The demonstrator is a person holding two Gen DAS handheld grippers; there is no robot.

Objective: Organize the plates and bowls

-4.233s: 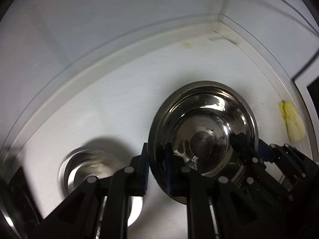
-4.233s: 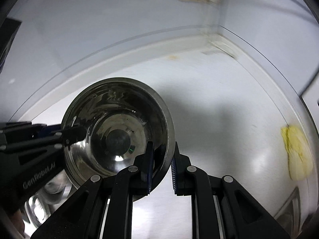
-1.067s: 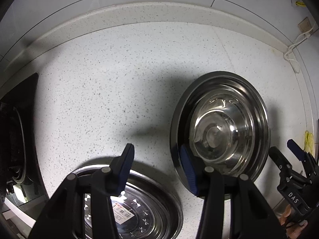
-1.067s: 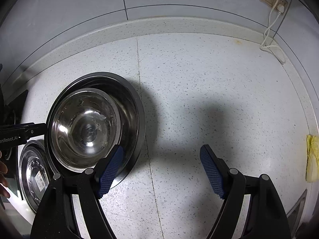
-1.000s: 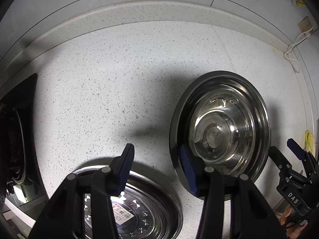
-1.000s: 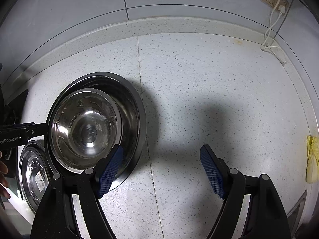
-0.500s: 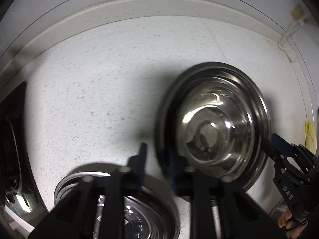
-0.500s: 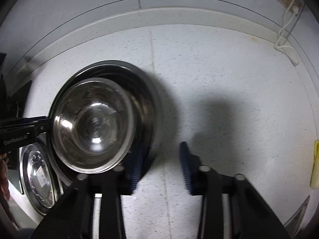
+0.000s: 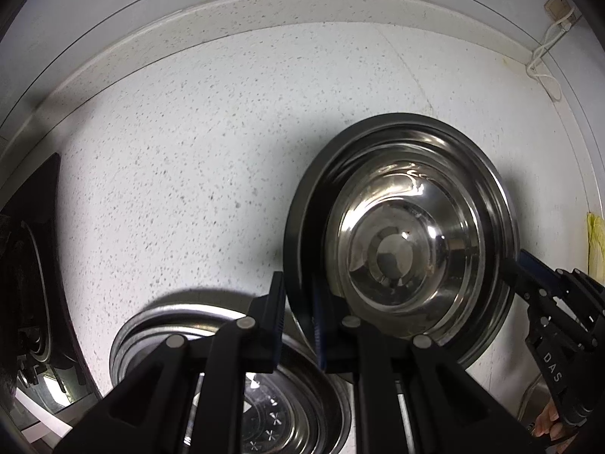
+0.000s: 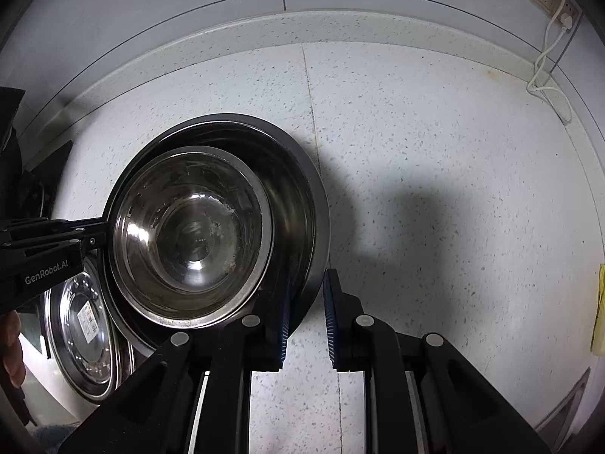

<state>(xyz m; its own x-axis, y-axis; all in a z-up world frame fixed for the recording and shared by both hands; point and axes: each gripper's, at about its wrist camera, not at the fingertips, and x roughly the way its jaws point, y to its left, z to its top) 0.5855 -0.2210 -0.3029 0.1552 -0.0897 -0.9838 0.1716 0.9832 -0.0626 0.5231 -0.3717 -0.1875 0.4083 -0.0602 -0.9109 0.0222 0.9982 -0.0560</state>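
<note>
Big dark steel bowl (image 10: pixel 298 204) sat upright on the speckled counter with a smaller shiny steel bowl (image 10: pixel 193 234) nested inside, shoved toward one side. Just beside them lay a flat steel plate (image 10: pixel 85 325), sticker on it.

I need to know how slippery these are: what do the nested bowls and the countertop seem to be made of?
Large bowl and small bowl nested in it: apparently polished stainless steel, with mirror-like glints and reflections. Countertop: looks like white speckled stone or a composite, with a smooth, slightly glossy finish and dark flecks; which of the two is unclear.
</note>
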